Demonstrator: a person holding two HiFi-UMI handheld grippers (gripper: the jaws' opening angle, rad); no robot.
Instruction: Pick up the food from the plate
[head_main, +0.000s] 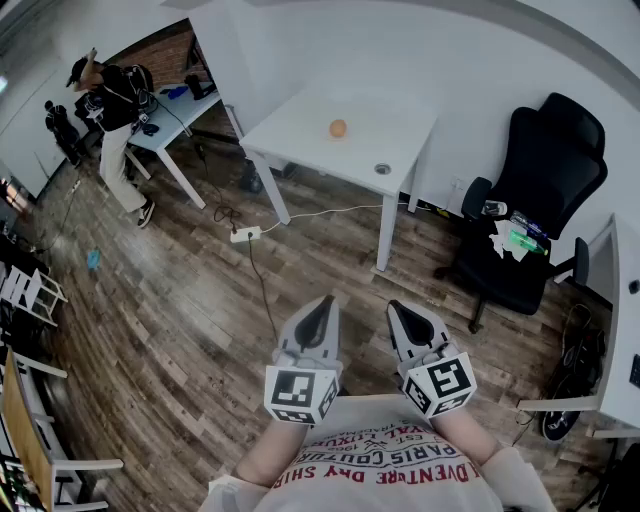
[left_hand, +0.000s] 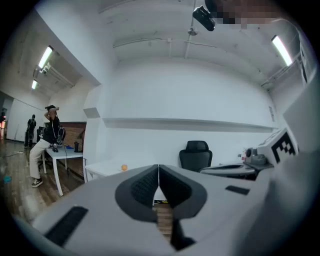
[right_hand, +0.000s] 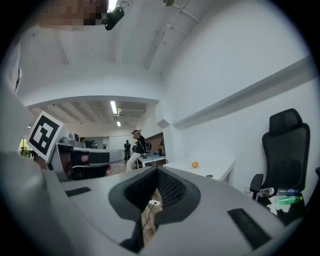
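Note:
A small orange round food (head_main: 338, 128) rests on a pale plate on the white table (head_main: 400, 120) across the room, far from both grippers. It also shows as an orange dot (left_hand: 124, 167) in the left gripper view and on the table (right_hand: 195, 164) in the right gripper view. My left gripper (head_main: 322, 303) and right gripper (head_main: 400, 308) are held side by side close to my chest, above the wooden floor, pointing toward the table. The left gripper (left_hand: 158, 168) is shut with nothing in it. The right gripper (right_hand: 157, 170) is also shut and empty.
A small grey round item (head_main: 382, 169) lies near the table's front corner. A black office chair (head_main: 530, 215) stands right of the table. A power strip (head_main: 245, 234) with cables lies on the floor. A person (head_main: 115, 120) stands by another desk far left.

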